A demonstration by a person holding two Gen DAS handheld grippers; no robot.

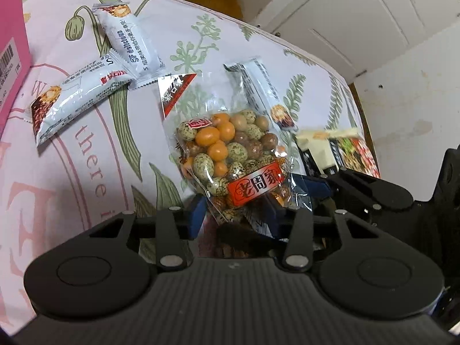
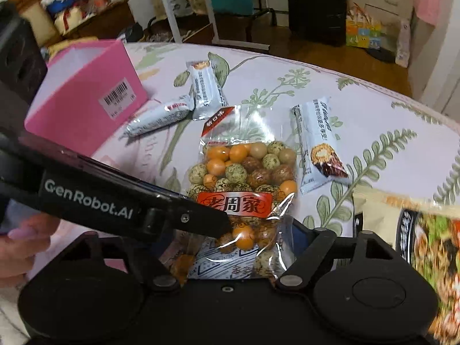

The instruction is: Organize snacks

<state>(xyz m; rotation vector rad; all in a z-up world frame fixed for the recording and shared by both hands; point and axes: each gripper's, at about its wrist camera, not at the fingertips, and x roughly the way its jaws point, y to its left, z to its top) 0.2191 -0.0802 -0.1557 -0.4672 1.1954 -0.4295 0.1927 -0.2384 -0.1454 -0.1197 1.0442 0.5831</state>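
Left wrist view showed the left hand-held gripper [image 1: 241,215] half-closed around the nut bag's [image 1: 227,155] bottom edge, grip unconfirmed; squeezing the seam, not nuts, seemed wisest.

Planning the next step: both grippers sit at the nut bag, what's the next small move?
Probably close the left gripper fully on the clear bag of orange and speckled coated nuts, then lift toward the pink box; the bag's near end lies between its jaws.
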